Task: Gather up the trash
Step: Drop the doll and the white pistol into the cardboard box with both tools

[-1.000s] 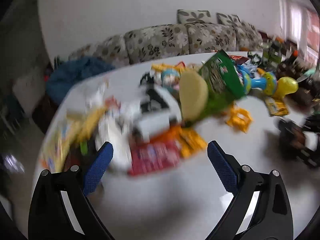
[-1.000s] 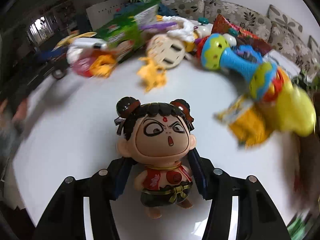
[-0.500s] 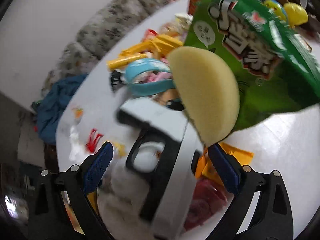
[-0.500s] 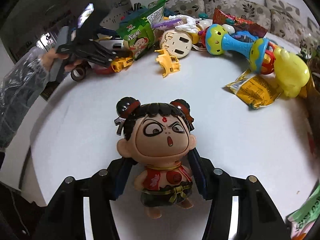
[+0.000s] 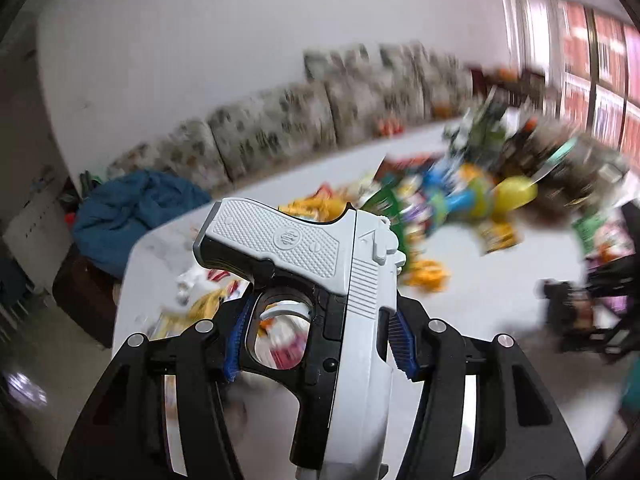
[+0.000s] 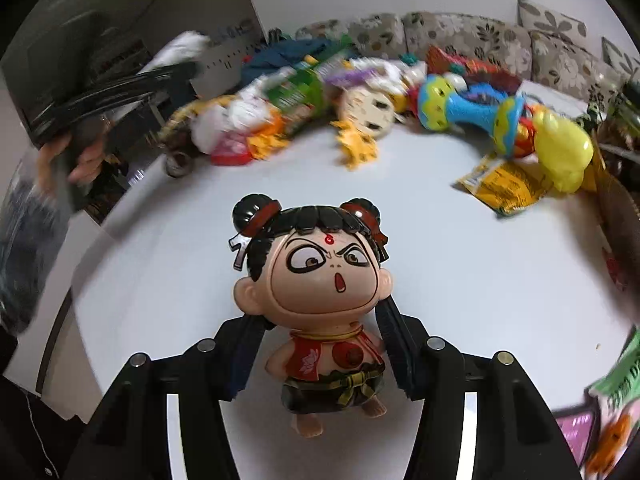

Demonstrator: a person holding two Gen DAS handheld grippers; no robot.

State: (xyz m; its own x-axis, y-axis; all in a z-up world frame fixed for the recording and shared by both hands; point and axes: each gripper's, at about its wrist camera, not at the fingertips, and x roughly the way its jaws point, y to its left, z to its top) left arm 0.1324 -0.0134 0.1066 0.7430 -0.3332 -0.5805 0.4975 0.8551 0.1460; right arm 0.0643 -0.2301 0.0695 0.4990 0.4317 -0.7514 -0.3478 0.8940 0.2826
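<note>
Left gripper: clenched on a grey-and-black toy pistol. Blue pads press the trigger guard on one side and the slide on the other; the grip points up and to the left, the muzzle end runs down out of frame. The pistol is held above the white table.

Right gripper: closed around a big-headed doll figure (hair buns, red top, dark skirt). The fingers bear on its neck and shoulders from both sides. Whether its feet touch the table cannot be told.

Trash and toys lie in an arc along the far side of the table, motion-blurred in both views. Identifiable in the right wrist view: a green snack bag, a yellow wrapper, a blue-and-yellow toy rattle, a yellow plastic toy. Floral sofa behind the table.
</note>
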